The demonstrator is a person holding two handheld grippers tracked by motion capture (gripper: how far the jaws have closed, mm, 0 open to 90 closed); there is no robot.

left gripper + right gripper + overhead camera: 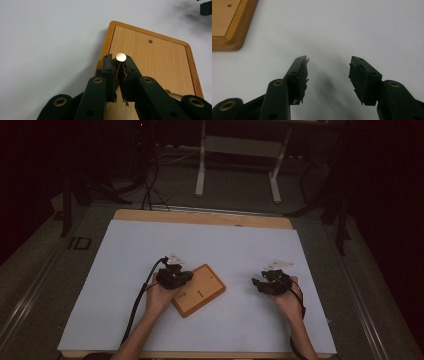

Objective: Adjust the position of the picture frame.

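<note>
A flat wooden board (207,287) with a raised rim lies on the white table, between my two hands. My left gripper (118,61) hovers over the board's near-left edge, shut on a thin metal pin whose round silver head (121,57) sticks out above the jaw tips. A small dark hole (150,41) shows in the board's face farther on. My right gripper (328,65) is open over bare white table, to the right of the board (227,25), with nothing between its jaws. From above, the left gripper (176,277) overlaps the board's left corner and the right gripper (269,283) stands apart from it.
The white table surface (225,245) has a wooden strip along its far edge. A brass-coloured piece (172,95) sits on the board near my left gripper's right jaw. Beyond the table stand a white frame (237,150), cables and dark floor.
</note>
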